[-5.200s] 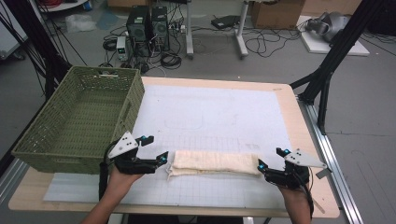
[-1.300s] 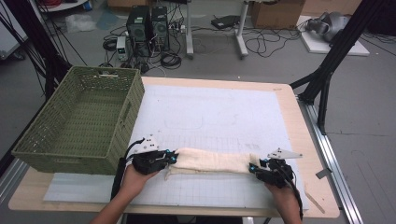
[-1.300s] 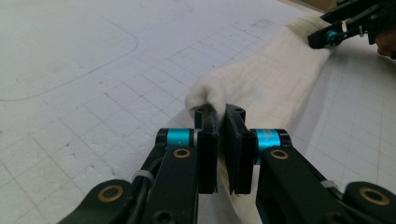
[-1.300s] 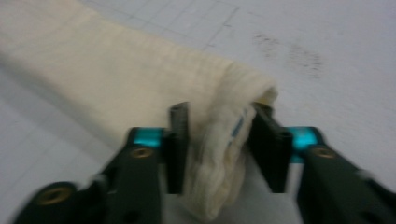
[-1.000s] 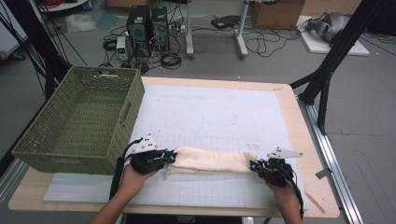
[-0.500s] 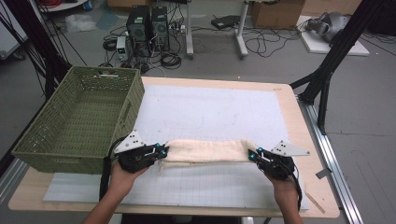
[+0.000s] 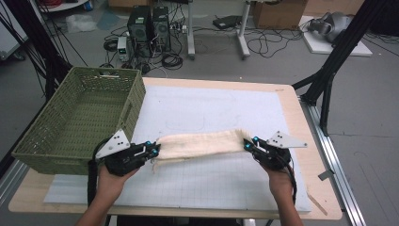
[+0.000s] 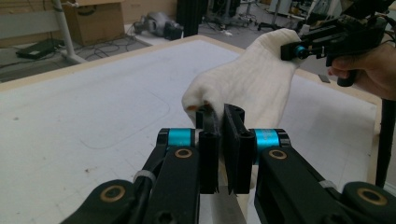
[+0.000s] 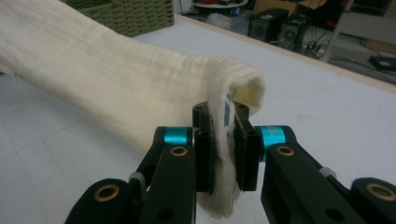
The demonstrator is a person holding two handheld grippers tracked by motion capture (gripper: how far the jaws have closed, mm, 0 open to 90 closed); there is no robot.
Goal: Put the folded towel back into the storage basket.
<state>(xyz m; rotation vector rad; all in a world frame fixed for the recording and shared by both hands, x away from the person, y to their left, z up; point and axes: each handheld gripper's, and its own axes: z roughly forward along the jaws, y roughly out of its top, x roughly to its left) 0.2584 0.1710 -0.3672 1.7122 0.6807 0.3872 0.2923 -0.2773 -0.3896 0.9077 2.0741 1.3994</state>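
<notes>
A cream, folded knit cloth (image 7: 200,143) hangs stretched between the two grippers near the front of the white-matted wooden tabletop (image 7: 216,106). The left gripper (image 7: 153,151) pinches its left end, the right gripper (image 7: 247,145) its right end; the cloth seems lifted off the mat. A green woven plastic basket (image 7: 80,117) stands at the left.

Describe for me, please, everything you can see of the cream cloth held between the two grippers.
The cream cloth is a long folded band of soft, ribbed or woven fabric, off-white with a slightly frayed left end. It hangs stretched between the left gripper and the right gripper, each shut on one end, and sags slightly in the middle above the white mat. In the right gripper view a blue-printed label shows at the pinched end. The green basket stands to its left, apart from it.
</notes>
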